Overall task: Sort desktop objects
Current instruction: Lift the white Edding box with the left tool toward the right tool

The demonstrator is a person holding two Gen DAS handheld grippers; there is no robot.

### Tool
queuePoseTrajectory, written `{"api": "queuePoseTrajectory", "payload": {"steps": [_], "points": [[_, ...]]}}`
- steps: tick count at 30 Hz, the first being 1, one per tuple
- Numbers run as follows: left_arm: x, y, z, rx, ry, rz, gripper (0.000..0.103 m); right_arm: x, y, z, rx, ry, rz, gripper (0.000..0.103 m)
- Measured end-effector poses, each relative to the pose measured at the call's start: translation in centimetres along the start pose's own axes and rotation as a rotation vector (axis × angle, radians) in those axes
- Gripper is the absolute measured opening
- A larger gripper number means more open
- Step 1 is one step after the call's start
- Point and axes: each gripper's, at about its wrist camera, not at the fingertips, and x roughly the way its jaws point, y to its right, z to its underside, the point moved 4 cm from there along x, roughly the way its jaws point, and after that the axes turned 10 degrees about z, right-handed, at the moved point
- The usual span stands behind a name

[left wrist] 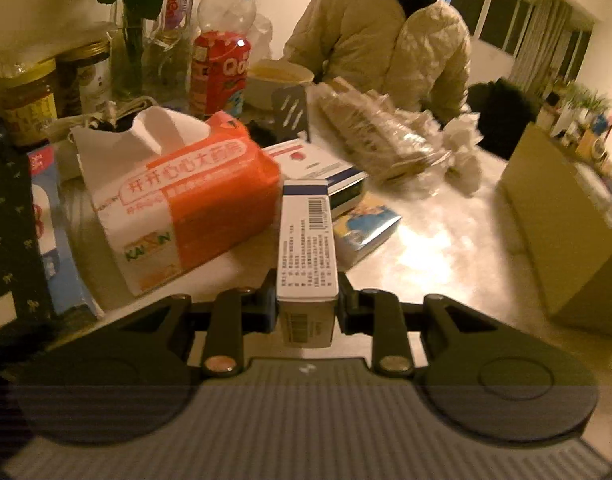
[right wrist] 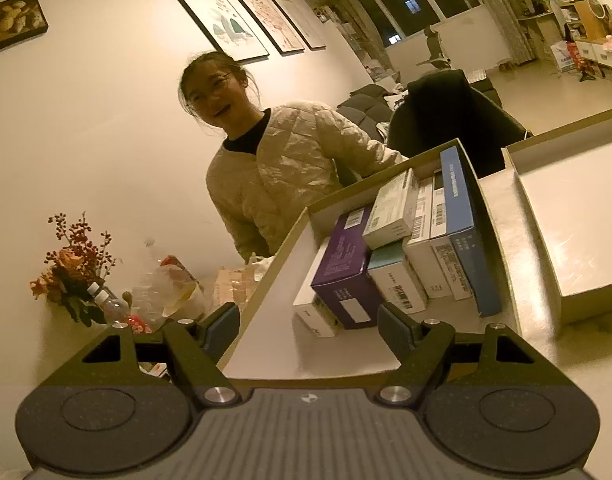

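the left gripper (left wrist: 307, 300) is clenched on a white carton (left wrist: 308, 248), pinching only its near end, so the long body juts out toward 12 o'clock above the table (left wrist: 445, 240). that short hold is the risk, i judge: a quick swing could pivot the carton loose, or its far end could clip the tissue pack (left wrist: 186, 196) at 10 o'clock. the right gripper (right wrist: 307, 330) hangs released, holding nothing, tilted up over the near corner of the tray (right wrist: 274, 276). cartons (right wrist: 393, 248) already stand packed there at 1 o'clock, so a careless entry could topple them.
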Motion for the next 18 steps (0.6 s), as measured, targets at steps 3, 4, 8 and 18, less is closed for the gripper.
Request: {"api": "queuePoseTrajectory", "payload": {"steps": [3,4,8,18], "points": [[-0.4,0.5,-0.1,-0.029,0.022,0.047,0.025,-0.4,-0.4,0.2,0.004,0.000,-0.020,0.079],[-0.5,0.7,-0.2,-0.038,0.029,0.063,0.025,-0.5,-0.5,0.3,0.004,-0.002,-0.029,0.079],[-0.9,1.6,-0.5,-0.077,0.056,0.137,0.025,-0.6,-1.4,0.8,-0.002,-0.018,-0.060,0.079],[-0.4,4.6,-0.7,-0.172,0.086,0.338,0.025,-0.3,-3.5,2.1,-0.016,-0.048,-0.113,0.079]]}}
